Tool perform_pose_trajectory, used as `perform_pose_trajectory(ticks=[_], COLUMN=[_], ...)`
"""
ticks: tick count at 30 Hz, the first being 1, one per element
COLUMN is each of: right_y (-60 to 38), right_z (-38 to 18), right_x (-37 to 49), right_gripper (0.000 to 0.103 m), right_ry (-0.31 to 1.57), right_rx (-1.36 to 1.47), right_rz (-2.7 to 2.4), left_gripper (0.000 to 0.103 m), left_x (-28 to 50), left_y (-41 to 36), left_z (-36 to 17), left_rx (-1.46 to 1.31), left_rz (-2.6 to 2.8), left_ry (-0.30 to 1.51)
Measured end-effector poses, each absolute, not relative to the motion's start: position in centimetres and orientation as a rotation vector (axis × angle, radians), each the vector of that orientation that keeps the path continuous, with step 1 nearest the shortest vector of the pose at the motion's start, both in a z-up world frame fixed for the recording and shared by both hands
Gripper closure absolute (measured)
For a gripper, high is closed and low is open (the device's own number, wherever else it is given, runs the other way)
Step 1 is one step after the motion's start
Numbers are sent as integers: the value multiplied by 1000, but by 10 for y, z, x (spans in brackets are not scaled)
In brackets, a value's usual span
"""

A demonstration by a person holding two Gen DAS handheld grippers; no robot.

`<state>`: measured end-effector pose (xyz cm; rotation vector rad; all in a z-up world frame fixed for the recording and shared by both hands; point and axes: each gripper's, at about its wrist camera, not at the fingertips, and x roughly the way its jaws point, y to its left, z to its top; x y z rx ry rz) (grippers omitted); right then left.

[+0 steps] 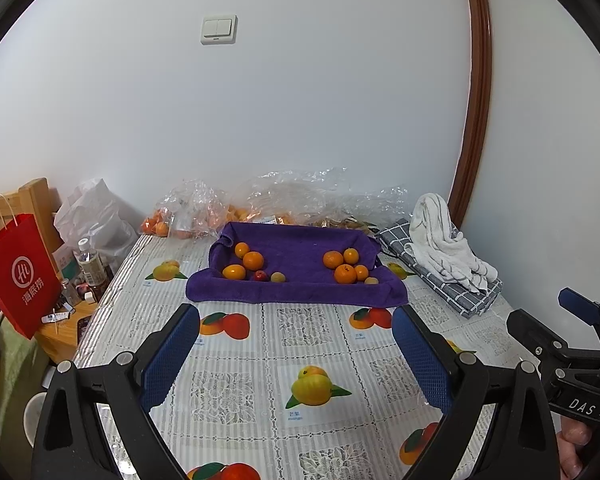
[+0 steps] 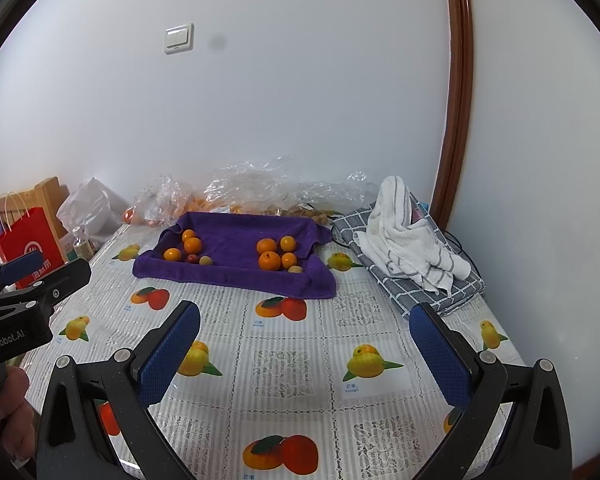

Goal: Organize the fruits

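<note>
A purple towel (image 1: 296, 292) lines a shallow tray at the far middle of the table; it also shows in the right wrist view (image 2: 236, 276). On it lie two groups of fruit. The left group (image 1: 249, 265) has three oranges, a small red fruit and a pale one. The right group (image 1: 346, 266) has several oranges and a pale fruit. My left gripper (image 1: 296, 354) is open and empty, well short of the towel. My right gripper (image 2: 305, 354) is open and empty, also short of it.
Clear plastic bags with more oranges (image 1: 204, 212) lie behind the towel against the wall. A white striped towel on a grey checked cloth (image 1: 444, 248) lies at the right. A red paper bag (image 1: 20, 276) and bottles stand off the table's left edge.
</note>
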<state>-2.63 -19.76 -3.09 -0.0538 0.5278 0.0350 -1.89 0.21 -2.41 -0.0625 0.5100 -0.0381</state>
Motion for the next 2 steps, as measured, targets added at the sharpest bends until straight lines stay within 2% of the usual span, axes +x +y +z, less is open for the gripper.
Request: perform_pose_trajectory(ticks=[2], right_y=[-198], right_z=[-31], right_x=[-26], right_gripper=[0], right_ry=[528], right_rx=[-54], right_rz=[35], left_gripper=[6], left_x=[-18], left_y=[1], left_z=[-23], left_rx=[-54], left_rz=[-20], left_ry=[506])
